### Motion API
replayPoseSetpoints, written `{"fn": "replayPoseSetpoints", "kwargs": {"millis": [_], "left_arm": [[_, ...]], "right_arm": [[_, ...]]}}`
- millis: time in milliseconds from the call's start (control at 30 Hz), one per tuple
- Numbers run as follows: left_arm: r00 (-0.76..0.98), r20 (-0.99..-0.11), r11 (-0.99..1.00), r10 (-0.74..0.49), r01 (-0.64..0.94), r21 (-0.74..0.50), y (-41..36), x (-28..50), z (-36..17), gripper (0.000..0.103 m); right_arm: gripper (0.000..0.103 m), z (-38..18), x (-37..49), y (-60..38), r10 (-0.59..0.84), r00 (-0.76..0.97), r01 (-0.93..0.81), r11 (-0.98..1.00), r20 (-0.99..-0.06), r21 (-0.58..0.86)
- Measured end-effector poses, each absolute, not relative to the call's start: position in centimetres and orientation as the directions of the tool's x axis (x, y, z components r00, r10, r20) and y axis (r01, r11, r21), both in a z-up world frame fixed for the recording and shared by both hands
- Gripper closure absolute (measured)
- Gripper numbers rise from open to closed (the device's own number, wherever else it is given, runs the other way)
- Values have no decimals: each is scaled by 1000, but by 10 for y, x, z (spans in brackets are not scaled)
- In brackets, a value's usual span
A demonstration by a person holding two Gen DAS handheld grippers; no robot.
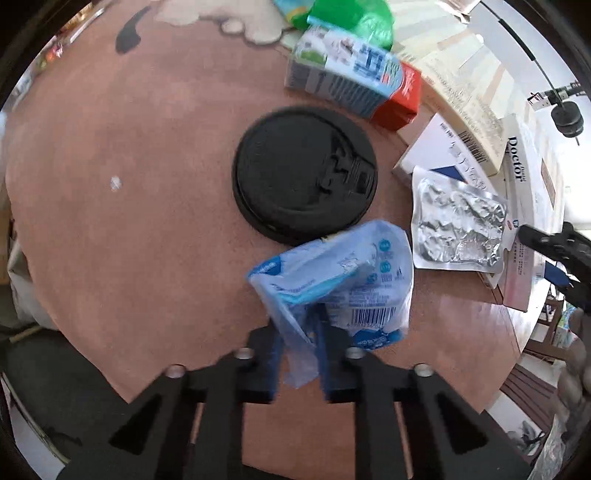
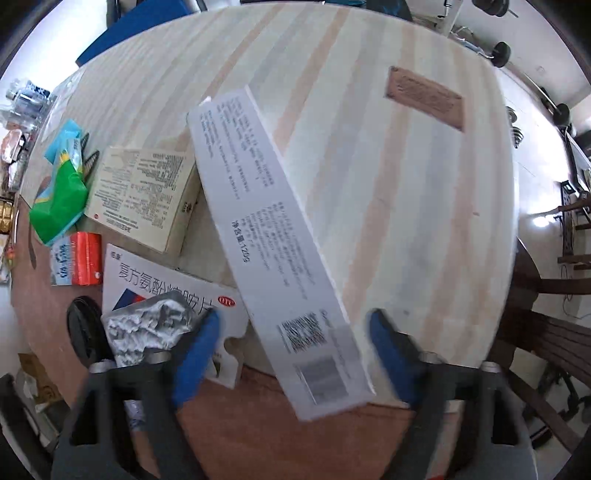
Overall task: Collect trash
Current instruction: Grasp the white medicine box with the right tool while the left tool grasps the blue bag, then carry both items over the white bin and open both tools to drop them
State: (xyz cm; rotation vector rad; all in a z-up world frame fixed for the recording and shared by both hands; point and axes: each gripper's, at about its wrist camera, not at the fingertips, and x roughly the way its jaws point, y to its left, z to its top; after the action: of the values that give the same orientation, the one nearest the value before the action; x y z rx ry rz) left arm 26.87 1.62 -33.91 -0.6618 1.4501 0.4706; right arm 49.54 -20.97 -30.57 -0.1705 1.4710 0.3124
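Observation:
My left gripper (image 1: pixel 299 332) is shut on a crumpled blue plastic wrapper (image 1: pixel 340 280), held just above the brown table. A black cup lid (image 1: pixel 304 175) lies right behind it. A silver blister pack (image 1: pixel 458 225) lies to the right on a white medicine box (image 1: pixel 443 147). My right gripper (image 2: pixel 295 321) is open, its blue fingertips (image 2: pixel 207 332) either side of the near end of a long white toothpaste box (image 2: pixel 273 236). The blister pack (image 2: pixel 147 325) and medicine box (image 2: pixel 155 280) sit left of it. My right gripper shows in the left wrist view (image 1: pixel 554 251).
A blue and red carton (image 1: pixel 351 85) and a green wrapper (image 1: pixel 354 18) lie at the back. A cream box (image 2: pixel 144 199), the carton (image 2: pixel 77 264) and green wrapper (image 2: pixel 59 203) lie left. A striped cloth (image 2: pixel 388 166) covers the far table; a wooden chair (image 2: pixel 546 314) stands right.

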Motion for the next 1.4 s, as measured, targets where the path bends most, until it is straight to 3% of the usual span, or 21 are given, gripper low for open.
{"fn": "replayPoseSetpoints", "kwargs": {"millis": [67, 400, 800, 1100, 1400], "left_arm": [[95, -993, 750, -68, -652, -113, 18, 269, -330, 96], [193, -976, 745, 100, -665, -56, 38, 252, -258, 97], [249, -943, 645, 220, -763, -51, 55, 152, -208, 97], [213, -941, 495, 262, -867, -58, 83, 16, -206, 97], [106, -970, 277, 221, -960, -42, 106, -146, -267, 97]], "right_arm": [[46, -311, 496, -208, 84, 93, -312, 949, -992, 51], [51, -275, 464, -233, 133, 141, -286, 954, -981, 88], [52, -187, 358, -158, 302, 186, -503, 846, -935, 174], [52, -160, 227, -82, 388, 94, -705, 676, -917, 213], [52, -225, 73, -15, 321, -59, -834, 505, -945, 224]]}}
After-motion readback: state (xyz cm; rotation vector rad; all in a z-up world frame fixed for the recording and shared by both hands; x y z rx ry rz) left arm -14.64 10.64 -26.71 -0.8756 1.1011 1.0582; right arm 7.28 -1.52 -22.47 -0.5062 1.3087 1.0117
